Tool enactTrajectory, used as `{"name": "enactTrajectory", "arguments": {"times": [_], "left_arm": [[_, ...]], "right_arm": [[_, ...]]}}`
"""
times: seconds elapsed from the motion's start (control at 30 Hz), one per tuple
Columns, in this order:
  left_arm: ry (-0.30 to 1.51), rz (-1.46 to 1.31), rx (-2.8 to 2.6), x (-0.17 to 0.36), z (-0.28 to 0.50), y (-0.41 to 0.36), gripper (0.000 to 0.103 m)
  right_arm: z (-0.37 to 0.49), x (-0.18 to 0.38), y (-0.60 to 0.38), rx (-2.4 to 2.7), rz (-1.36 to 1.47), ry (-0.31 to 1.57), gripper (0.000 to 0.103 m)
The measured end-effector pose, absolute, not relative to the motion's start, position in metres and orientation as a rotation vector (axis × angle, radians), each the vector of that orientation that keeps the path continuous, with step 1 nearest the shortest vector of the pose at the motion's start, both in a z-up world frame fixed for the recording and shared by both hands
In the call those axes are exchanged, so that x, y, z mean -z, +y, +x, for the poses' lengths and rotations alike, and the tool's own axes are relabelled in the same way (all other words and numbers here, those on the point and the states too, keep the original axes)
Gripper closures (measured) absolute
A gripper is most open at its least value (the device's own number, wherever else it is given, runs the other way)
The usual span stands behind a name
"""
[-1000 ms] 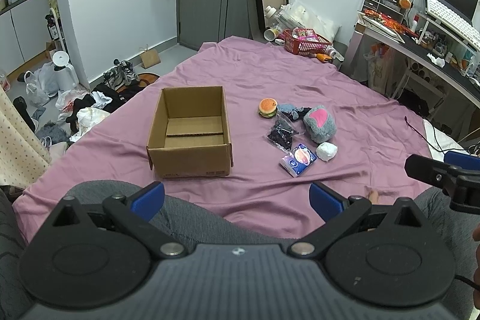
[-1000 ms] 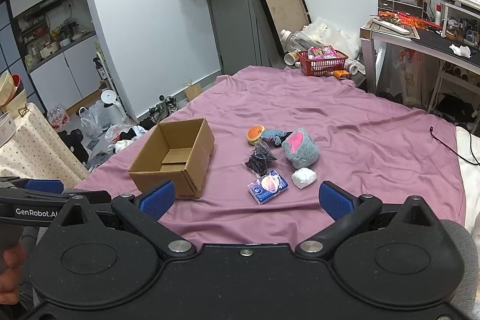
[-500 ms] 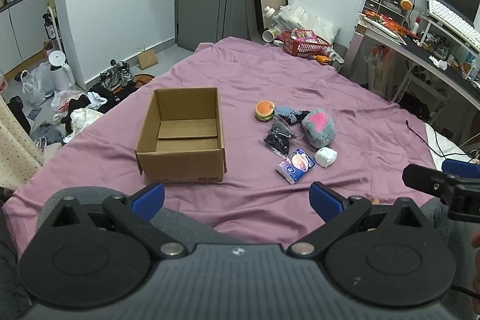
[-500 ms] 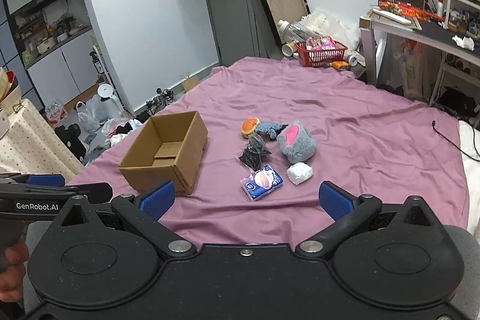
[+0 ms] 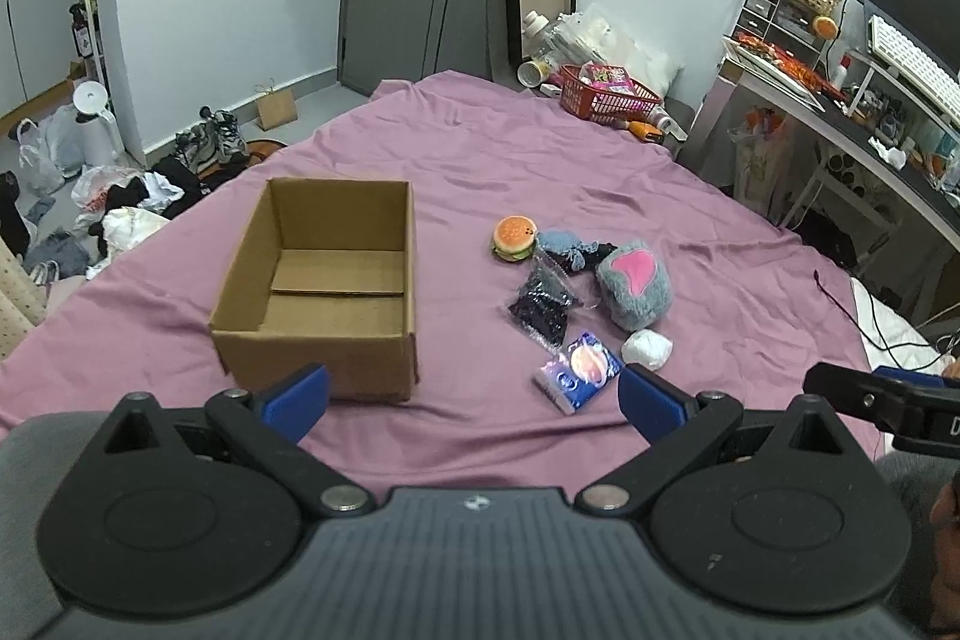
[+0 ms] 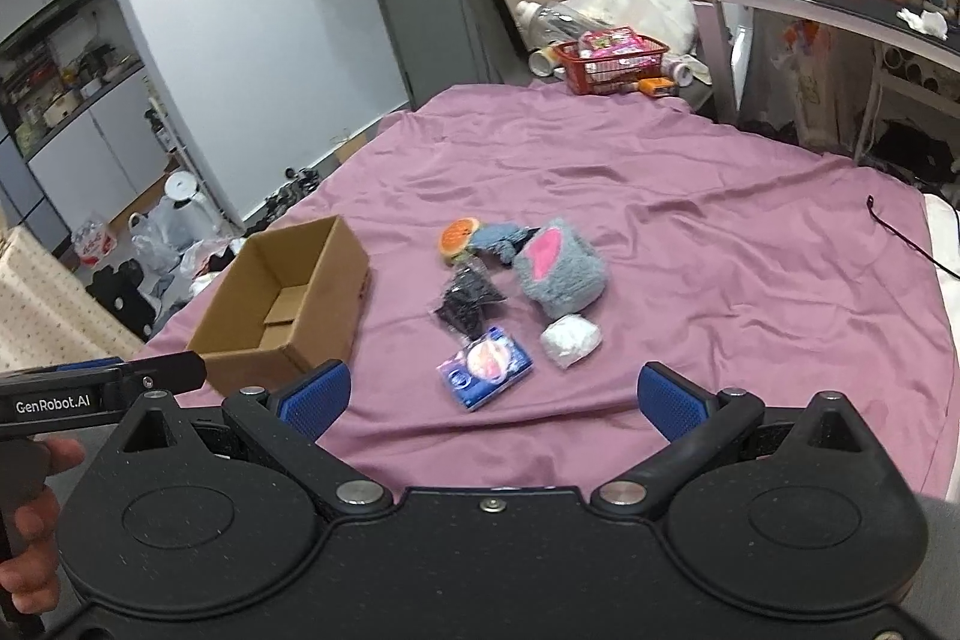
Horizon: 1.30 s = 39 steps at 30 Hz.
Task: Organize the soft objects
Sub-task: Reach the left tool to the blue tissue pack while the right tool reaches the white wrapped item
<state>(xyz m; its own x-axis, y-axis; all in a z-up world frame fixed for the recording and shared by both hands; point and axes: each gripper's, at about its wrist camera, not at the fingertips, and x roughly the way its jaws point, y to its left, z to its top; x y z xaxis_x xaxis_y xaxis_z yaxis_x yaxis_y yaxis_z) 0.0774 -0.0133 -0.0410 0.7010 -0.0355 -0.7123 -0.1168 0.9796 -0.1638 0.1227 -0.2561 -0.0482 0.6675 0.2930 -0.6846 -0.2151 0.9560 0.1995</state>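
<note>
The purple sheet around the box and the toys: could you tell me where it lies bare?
Bare: the strip between the cardboard box and the black bag; the wide far stretch toward the red basket; the sheet right of the grey plush. Crowded: the cluster from the burger toy down to the blue packet and white bundle.

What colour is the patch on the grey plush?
Pink, on the plush; clearest in the left wrist view.
</note>
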Motion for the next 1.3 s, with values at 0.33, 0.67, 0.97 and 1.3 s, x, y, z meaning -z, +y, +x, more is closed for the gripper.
{"name": "enactTrajectory", "arguments": {"times": [0.33, 0.67, 0.97, 1.3], "left_arm": [[0.810, -0.233, -0.019, 0.057, 0.117, -0.023, 0.002], [0.850, -0.222, -0.001, 0.079, 0.153, -0.047, 0.003], [0.898, -0.208, -0.006, 0.104, 0.180, -0.059, 0.007], [0.936, -0.218, -0.009, 0.132, 0.206, -0.070, 0.017]], "right_arm": [[0.154, 0.057, -0.272, -0.282, 0.128, 0.816, 0.000], [0.187, 0.067, -0.281, -0.279, 0.138, 0.842, 0.000], [0.214, 0.094, -0.296, -0.260, 0.244, 0.883, 0.000], [0.230, 0.119, -0.311, -0.211, 0.351, 0.933, 0.000]]}}
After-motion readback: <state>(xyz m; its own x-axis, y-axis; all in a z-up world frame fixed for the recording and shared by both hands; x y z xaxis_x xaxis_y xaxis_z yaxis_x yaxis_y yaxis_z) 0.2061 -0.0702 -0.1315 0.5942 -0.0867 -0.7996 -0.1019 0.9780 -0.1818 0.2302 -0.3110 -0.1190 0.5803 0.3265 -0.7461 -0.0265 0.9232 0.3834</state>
